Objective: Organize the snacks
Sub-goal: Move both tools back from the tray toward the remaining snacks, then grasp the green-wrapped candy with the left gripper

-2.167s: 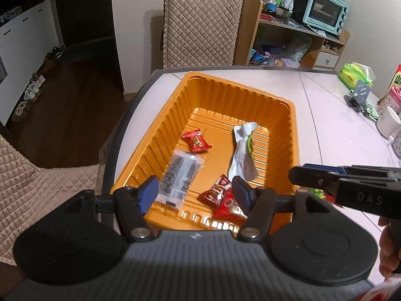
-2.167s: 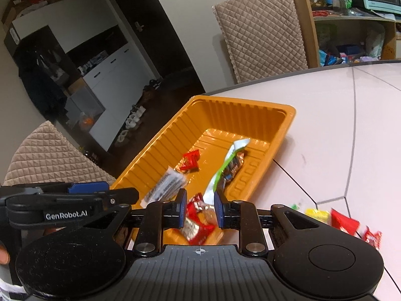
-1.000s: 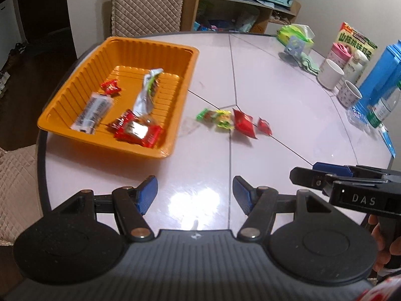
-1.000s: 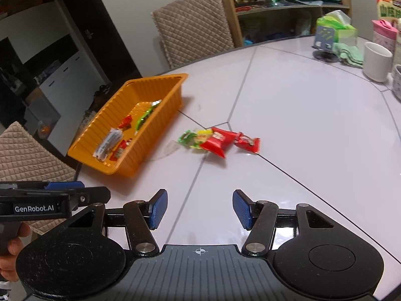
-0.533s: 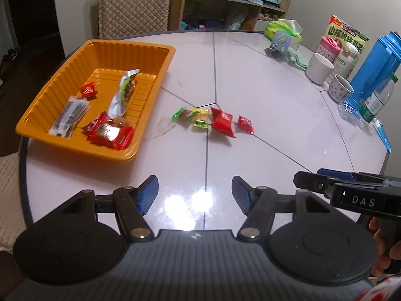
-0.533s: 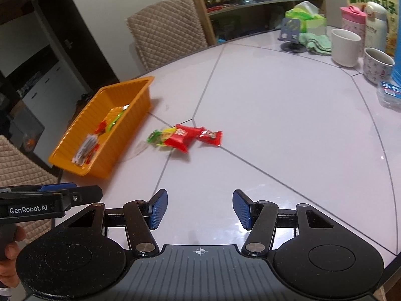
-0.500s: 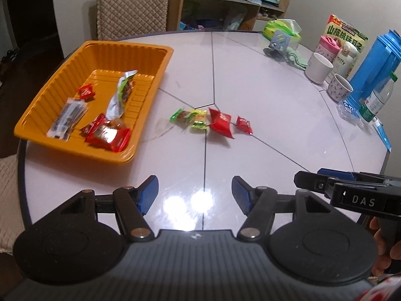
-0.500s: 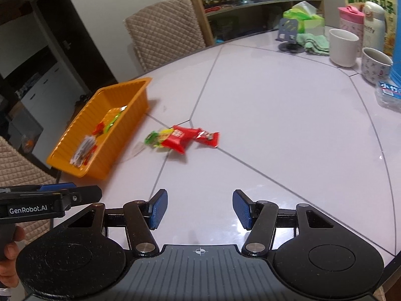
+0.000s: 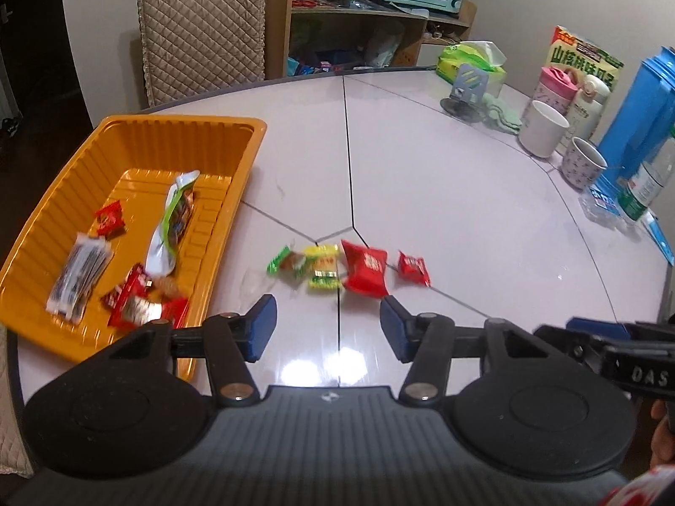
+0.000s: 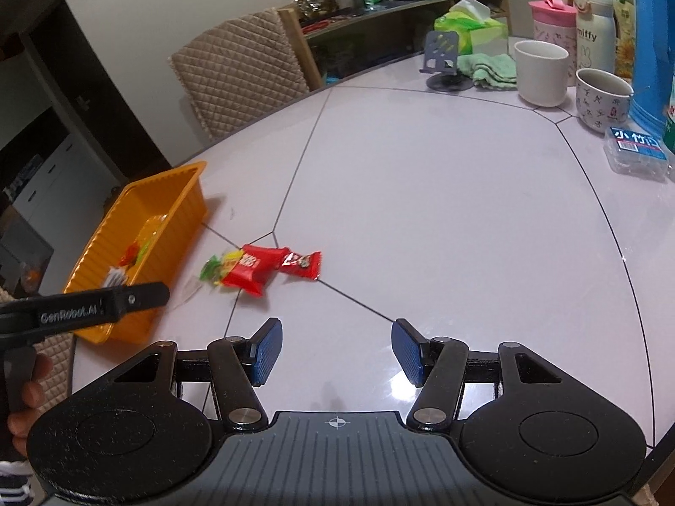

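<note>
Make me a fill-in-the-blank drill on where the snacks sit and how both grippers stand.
1. The snacks already sorted lie in the ____ tray.
2. ____ snack packets remain in a row on the table.
3. The jaws of the left gripper and right gripper are both ____.
4. The smallest red packet lies at the end of that row ____ from the tray.

Missing words: orange; four; open; farthest

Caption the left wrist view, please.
Open left gripper above four snacks beside the orange tray.
</note>
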